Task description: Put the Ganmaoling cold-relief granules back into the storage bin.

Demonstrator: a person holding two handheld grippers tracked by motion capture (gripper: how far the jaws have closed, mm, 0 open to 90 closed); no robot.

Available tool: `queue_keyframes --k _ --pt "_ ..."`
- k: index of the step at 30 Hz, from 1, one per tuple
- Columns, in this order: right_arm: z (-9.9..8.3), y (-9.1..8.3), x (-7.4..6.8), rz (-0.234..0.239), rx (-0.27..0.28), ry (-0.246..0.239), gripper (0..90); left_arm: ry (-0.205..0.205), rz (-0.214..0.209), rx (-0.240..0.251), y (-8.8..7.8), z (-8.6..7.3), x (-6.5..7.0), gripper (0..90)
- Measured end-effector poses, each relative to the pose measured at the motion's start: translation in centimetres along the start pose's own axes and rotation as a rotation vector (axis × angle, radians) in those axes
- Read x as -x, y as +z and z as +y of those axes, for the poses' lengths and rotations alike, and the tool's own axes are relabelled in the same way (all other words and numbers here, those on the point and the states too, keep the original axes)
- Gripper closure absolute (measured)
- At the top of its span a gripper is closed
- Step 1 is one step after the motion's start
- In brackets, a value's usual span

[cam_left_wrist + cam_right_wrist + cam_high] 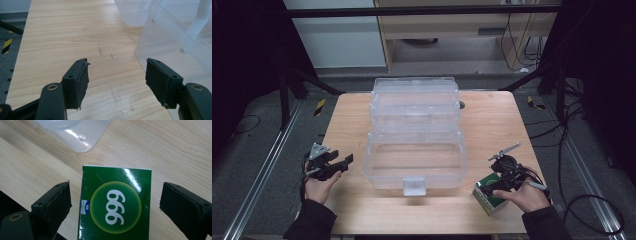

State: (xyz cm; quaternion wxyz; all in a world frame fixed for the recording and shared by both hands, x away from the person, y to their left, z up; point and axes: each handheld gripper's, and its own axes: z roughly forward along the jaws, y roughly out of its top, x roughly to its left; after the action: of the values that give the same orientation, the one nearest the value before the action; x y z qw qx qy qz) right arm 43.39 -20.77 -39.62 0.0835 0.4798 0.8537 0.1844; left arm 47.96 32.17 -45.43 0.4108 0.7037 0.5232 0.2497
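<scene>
one box: green carton [115, 205] with "999" in white on a yellow-green disc, white edges, glossy top. sits flat on the table [357, 120] near its front right corner, just right of the bin.
one bin: clear plastic bin [414, 157] mid table, lid flipped up behind it, small latch tab at the front edge.
two grippers: one per hand, left gripper [116, 75] and right gripper [115, 202].
left gripper: jaws wide apart, nothing but bare wood between them. it's held just left of the bin, pointing at it.
right gripper: jaws spread about as wide as they go, one on each side of the box with a gap on both sides, so pads aren't pressing it. in the high view it hangs right over the box [490, 192].
cut off: right gripper view chops the near end of the box at the bottom edge, and you only get a corner of the bin.
hard to see: small blue label on the box's left edge is too tiny to read properly. room around the table is really dark in the high view. bin looks empty but it's see-through and glarey, so can't be sure.
</scene>
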Motion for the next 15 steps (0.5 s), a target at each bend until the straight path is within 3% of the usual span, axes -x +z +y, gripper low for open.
queue_keyframes --k 15 --pt "-0.2 1.8 0.3 0.009 -0.082 0.005 9.3 0.005 -0.002 -0.009 0.2 -0.1 0.0 34.2"
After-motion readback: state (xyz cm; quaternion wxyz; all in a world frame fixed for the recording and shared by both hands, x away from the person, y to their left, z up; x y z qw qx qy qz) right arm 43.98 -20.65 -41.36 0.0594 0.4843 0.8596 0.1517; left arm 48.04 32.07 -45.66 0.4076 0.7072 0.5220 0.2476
